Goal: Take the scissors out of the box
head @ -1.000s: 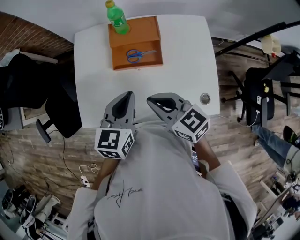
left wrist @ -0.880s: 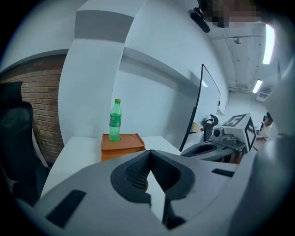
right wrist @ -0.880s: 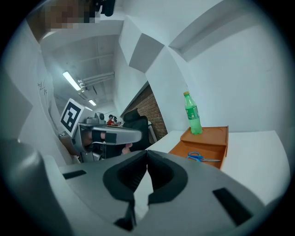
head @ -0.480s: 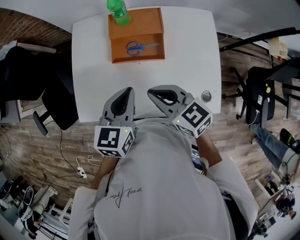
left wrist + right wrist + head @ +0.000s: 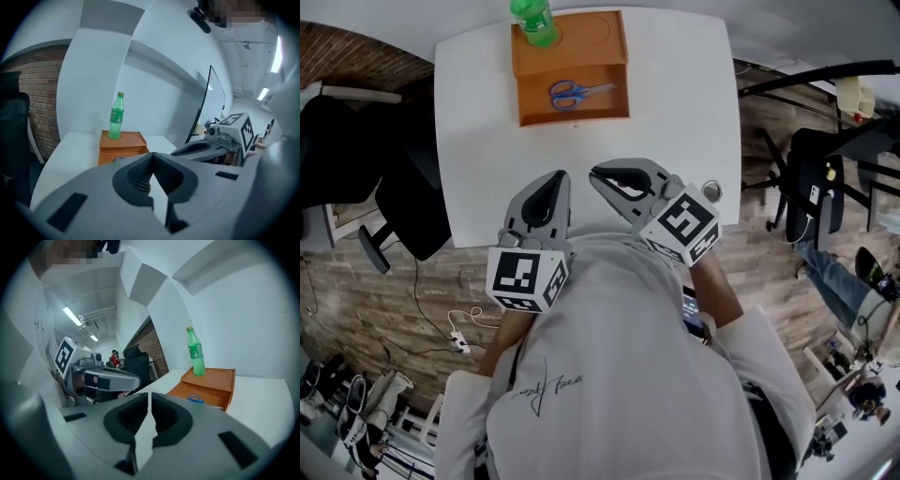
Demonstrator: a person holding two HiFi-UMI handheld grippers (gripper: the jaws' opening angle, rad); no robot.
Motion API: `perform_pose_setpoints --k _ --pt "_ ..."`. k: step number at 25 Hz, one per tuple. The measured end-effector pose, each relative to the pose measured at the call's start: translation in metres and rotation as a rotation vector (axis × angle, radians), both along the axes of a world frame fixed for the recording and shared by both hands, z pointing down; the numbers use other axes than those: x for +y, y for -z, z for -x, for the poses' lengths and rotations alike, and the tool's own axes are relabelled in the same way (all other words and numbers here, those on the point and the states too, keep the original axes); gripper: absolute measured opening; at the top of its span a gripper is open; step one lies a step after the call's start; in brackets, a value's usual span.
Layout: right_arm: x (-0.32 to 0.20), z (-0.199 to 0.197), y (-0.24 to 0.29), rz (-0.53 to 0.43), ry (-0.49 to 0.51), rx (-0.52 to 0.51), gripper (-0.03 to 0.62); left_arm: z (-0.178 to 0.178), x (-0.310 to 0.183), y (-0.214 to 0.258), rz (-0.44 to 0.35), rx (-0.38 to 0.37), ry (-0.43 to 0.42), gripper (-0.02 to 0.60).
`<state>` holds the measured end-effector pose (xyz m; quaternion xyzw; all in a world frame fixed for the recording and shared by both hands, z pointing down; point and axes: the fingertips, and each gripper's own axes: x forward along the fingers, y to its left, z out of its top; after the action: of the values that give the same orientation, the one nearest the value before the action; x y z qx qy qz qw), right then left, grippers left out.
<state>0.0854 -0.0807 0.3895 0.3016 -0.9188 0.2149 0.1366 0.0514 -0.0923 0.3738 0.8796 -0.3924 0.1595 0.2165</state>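
Blue-handled scissors (image 5: 572,92) lie in the open lower compartment of an orange box (image 5: 581,52) at the far end of the white table (image 5: 675,112). A green bottle (image 5: 532,19) stands in the box's top left corner. Both grippers hover over the near table edge, far from the box. My left gripper (image 5: 555,178) is shut and empty, its tips meeting (image 5: 151,154). On my right gripper (image 5: 598,172) the jaws are opening, with a thin gap (image 5: 149,395) and nothing between them. Past that gap I see the scissors (image 5: 197,399), the box (image 5: 208,380) and the bottle (image 5: 195,352).
A small round metal fitting (image 5: 710,190) sits in the table near the right edge. One black office chair (image 5: 403,197) stands left of the table and another black chair (image 5: 816,178) stands to the right. Cables (image 5: 464,342) lie on the wooden floor.
The right gripper has crept a little forward over the table and its jaws have parted slightly. The left gripper has stayed put.
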Motion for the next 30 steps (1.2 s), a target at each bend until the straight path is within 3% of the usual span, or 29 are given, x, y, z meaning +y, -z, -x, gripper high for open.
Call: perform_pose_setpoints --k 3,30 --pt "-0.005 -0.003 -0.003 0.007 -0.001 0.014 0.052 -0.002 0.002 -0.004 0.012 0.001 -0.010 0.008" --pt "-0.072 -0.011 -0.053 0.014 0.096 0.256 0.075 0.016 -0.005 -0.018 0.076 0.018 0.045 0.008"
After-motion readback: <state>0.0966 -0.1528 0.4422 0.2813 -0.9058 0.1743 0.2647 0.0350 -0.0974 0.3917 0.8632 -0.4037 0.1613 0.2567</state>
